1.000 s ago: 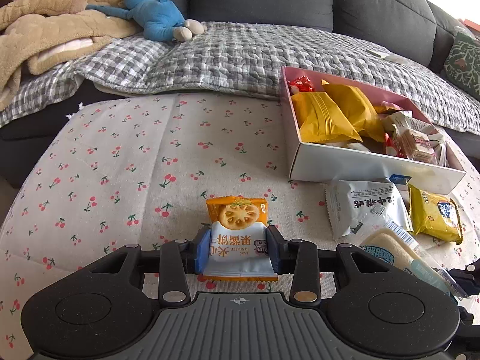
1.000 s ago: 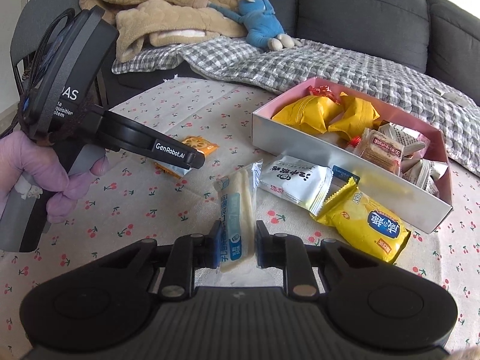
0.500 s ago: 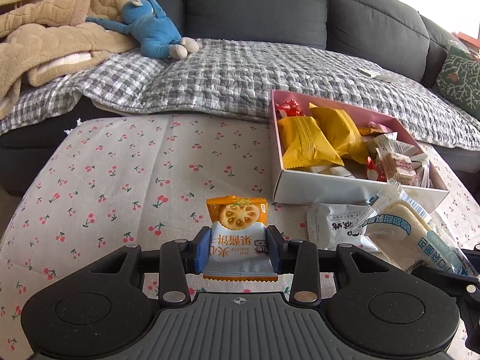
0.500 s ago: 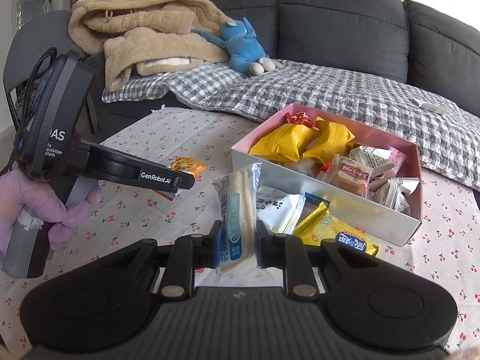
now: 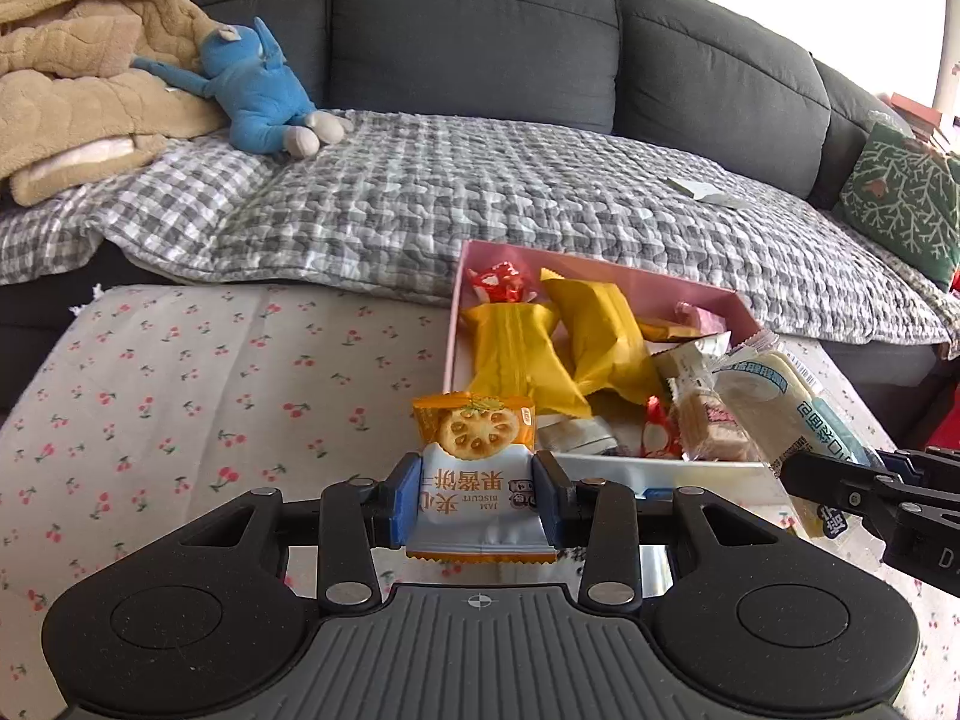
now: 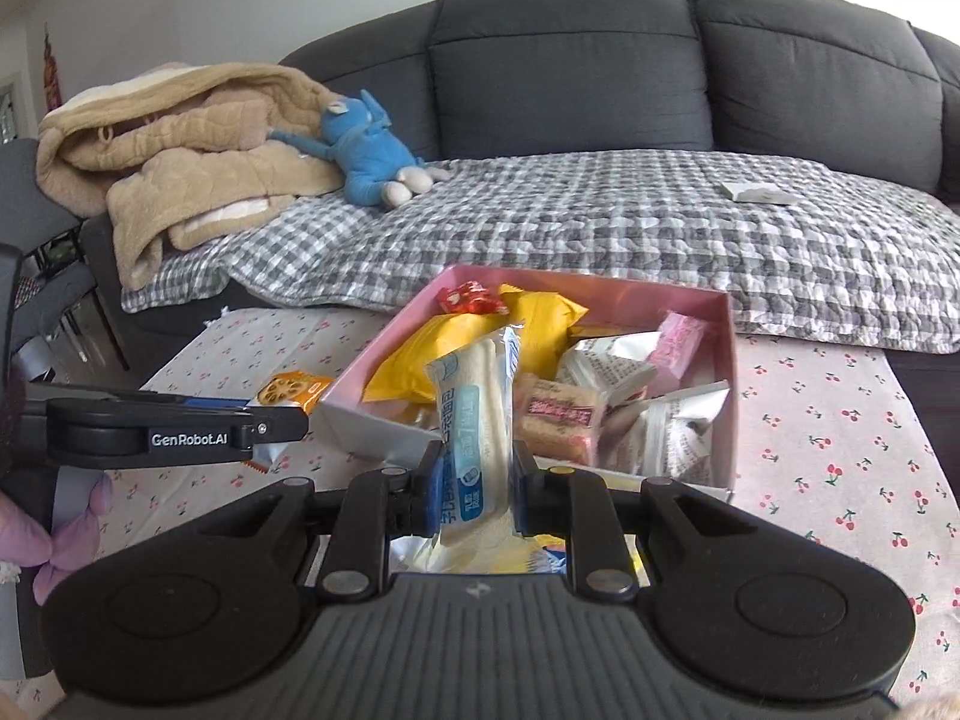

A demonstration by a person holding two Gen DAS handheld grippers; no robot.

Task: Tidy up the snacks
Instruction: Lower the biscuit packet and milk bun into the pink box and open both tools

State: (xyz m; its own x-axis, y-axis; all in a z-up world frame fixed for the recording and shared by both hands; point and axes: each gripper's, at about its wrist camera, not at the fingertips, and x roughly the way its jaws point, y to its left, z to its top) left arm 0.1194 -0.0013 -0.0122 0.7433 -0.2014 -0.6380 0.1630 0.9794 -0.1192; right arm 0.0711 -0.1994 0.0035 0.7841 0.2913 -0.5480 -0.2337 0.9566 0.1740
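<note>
My left gripper (image 5: 479, 501) is shut on an orange-and-white jam biscuit packet (image 5: 474, 468), held upright just short of the near wall of the pink snack box (image 5: 600, 264). In the right wrist view my right gripper (image 6: 474, 480) is shut on a long white bread packet with blue print (image 6: 474, 420), raised over the front wall of the same box (image 6: 729, 360). The box holds yellow packets (image 5: 540, 354), red candies and several small wrapped snacks. The bread packet (image 5: 786, 402) and right gripper fingers (image 5: 840, 480) show at the right of the left view; the left gripper (image 6: 282, 420) shows at the left of the right view.
The box sits on a cherry-print tablecloth (image 5: 180, 390). Behind it is a dark grey sofa with a checked quilt (image 5: 480, 192), a blue plush toy (image 5: 258, 96) and a tan blanket (image 5: 72, 102). A gloved hand (image 6: 66, 534) holds the left gripper's handle.
Both grippers rose and moved toward the pink box with their packets. The bread packet went from lying near the table to standing over the box's front wall; loose packets on the cloth dropped out of view.
</note>
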